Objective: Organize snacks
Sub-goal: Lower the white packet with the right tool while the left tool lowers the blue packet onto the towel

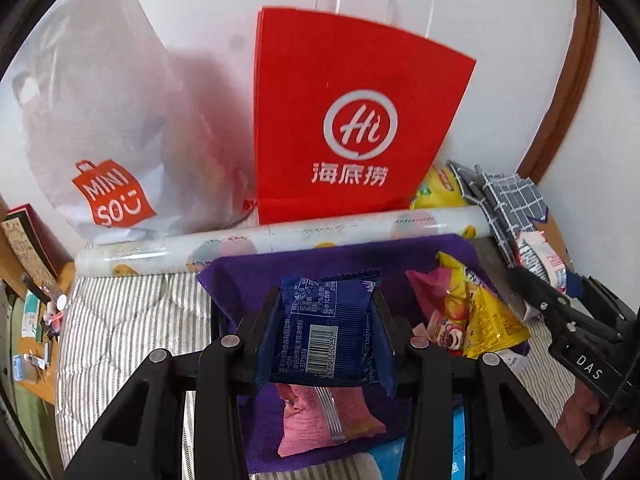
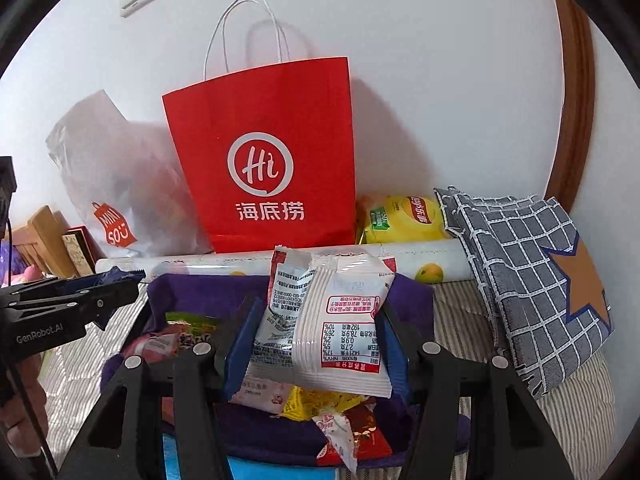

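My left gripper (image 1: 326, 312) is shut on a dark blue snack packet (image 1: 328, 332), held above a purple cloth (image 1: 248, 276). On that cloth lie a pink packet (image 1: 320, 420) and a yellow packet (image 1: 484, 312). My right gripper (image 2: 316, 320) is shut on a white and red snack packet (image 2: 332, 320) over the same purple cloth (image 2: 192, 292), where several more packets (image 2: 344, 420) lie. A red paper bag (image 1: 344, 120) (image 2: 272, 160) stands upright behind, against the wall. The right gripper (image 1: 560, 304) shows at the right of the left wrist view, the left gripper (image 2: 80, 300) at the left of the right wrist view.
A white Miniso plastic bag (image 1: 112, 140) leans left of the red bag. A rolled printed sheet (image 1: 280, 240) lies across the striped bedding (image 1: 120, 320). A yellow chip bag (image 2: 404, 220) and a checked grey fabric pouch (image 2: 532, 280) sit at the right. A wooden headboard (image 2: 44, 236) is at the left.
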